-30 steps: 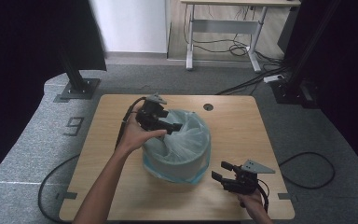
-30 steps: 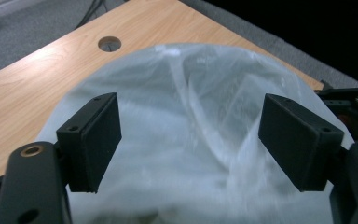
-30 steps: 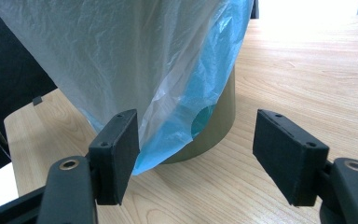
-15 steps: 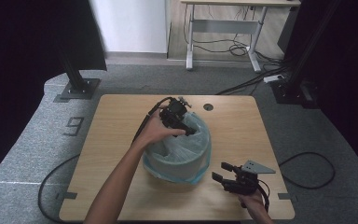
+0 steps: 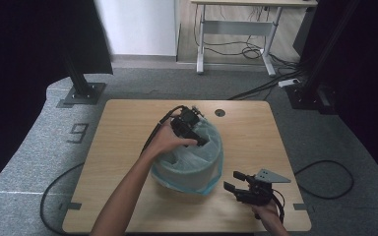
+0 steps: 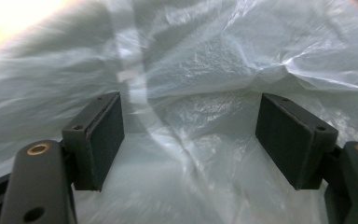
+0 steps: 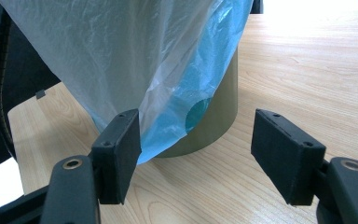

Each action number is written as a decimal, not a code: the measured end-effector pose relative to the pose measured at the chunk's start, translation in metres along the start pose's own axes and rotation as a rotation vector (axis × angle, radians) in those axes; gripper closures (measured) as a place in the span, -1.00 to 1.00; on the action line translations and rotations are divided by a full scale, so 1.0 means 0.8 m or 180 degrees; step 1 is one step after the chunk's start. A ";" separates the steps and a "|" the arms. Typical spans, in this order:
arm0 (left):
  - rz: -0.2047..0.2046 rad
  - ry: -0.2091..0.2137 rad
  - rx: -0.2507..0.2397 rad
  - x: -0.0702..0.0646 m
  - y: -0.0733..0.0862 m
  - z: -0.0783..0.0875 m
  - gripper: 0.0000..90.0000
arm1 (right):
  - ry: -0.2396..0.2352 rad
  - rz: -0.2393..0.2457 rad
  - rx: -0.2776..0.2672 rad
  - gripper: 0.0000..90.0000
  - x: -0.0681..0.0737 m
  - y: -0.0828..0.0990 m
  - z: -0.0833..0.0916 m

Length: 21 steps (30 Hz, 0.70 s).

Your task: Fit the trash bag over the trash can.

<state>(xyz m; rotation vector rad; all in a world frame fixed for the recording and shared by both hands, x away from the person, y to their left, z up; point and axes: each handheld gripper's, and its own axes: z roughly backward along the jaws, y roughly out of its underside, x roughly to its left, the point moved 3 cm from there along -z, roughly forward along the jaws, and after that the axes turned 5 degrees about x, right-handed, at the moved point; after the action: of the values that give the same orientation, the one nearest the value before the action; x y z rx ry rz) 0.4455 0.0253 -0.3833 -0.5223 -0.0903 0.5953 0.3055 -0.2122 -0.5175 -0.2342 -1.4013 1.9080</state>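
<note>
From the high view I read a round bin (image 5: 189, 174) standing near the centre of the wooden table (image 5: 123, 128), lined with a pale blue plastic bag (image 5: 211, 184) whose skirt hangs over the rim and down the outer wall.

Left gripper (image 5: 191, 129): I see it at the bin's 12 o'clock edge, reaching into the mouth of the bin. In the left gripper view its jaws stand spread wide, with crumpled translucent liner (image 6: 191, 93) lying behind and between them. I see no pad pressing on the film, so nothing is pinched.

Right gripper (image 5: 232, 181): it sits on the bin's 4 o'clock side, near the table's front edge, just beside the bag's hanging skirt. In the right gripper view its jaws are spread apart and empty. The bag's lower hem (image 7: 177, 126) hangs just past the left pad, at about 10 o'clock in that view. The bin's olive wall (image 7: 221, 107) shows beyond the gap. I cannot tell whether the pad touches the film.
</note>
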 end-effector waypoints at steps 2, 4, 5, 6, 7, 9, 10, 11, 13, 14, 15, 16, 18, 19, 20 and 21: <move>-0.0004 0.0013 -0.0168 -0.001 0.003 0.018 -0.47 | 0.0001 -0.0003 0.0002 -0.29 0.000 0.000 0.000; -0.0008 0.0033 -0.0280 -0.003 0.007 0.035 -0.47 | 0.0004 -0.0001 0.0002 -0.29 0.000 0.000 -0.001; -0.0007 0.0034 -0.0325 -0.004 0.010 0.042 -0.47 | 0.0003 0.0000 0.0009 -0.29 0.000 0.000 -0.001; -0.0013 0.0031 -0.0361 -0.006 0.013 0.049 -0.47 | 0.0004 -0.0001 0.0005 -0.29 0.000 0.000 -0.001; -0.0015 0.0045 -0.0395 -0.007 0.017 0.055 -0.47 | 0.0004 0.0000 0.0007 -0.29 0.000 0.000 -0.001; -0.0024 0.0079 -0.0435 -0.010 0.026 0.065 -0.47 | 0.0007 0.0001 0.0008 -0.29 0.000 0.000 -0.001; -0.0033 0.0090 -0.0446 -0.012 0.031 0.068 -0.47 | 0.0009 0.0000 0.0007 -0.29 0.000 0.000 -0.001; -0.0042 0.0095 -0.0448 -0.014 0.036 0.071 -0.47 | 0.0009 0.0000 0.0007 -0.29 0.000 0.000 -0.001; -0.0060 0.0099 -0.0415 -0.018 0.045 0.073 -0.47 | 0.0010 -0.0001 0.0006 -0.29 0.000 0.000 -0.001; -0.0072 0.0098 -0.0387 -0.020 0.048 0.072 -0.47 | 0.0010 -0.0005 0.0007 -0.29 0.000 0.000 -0.001; -0.0083 0.0097 -0.0344 -0.021 0.051 0.070 -0.47 | 0.0011 -0.0007 0.0009 -0.29 0.000 0.000 -0.001; -0.0085 0.0088 -0.0293 -0.023 0.053 0.068 -0.48 | 0.0012 -0.0008 0.0010 -0.29 0.000 0.000 -0.002; -0.0094 0.0052 -0.0181 -0.025 0.054 0.060 -0.48 | 0.0012 -0.0010 0.0011 -0.29 0.001 0.000 -0.002; -0.0103 0.0045 -0.0130 -0.026 0.055 0.056 -0.48 | 0.0011 -0.0007 0.0012 -0.29 0.001 0.000 -0.002; -0.0114 0.0042 -0.0070 -0.027 0.055 0.051 -0.48 | 0.0010 -0.0003 0.0014 -0.29 0.001 0.000 -0.002; -0.0132 0.0021 0.0002 -0.029 0.054 0.046 -0.48 | 0.0010 -0.0001 0.0015 -0.29 0.001 0.000 -0.002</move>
<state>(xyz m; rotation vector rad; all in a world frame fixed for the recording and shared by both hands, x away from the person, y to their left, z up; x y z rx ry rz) 0.3959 0.0594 -0.3715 -0.5206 -0.0946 0.5532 0.3058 -0.2103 -0.5177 -0.2347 -1.3947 1.9098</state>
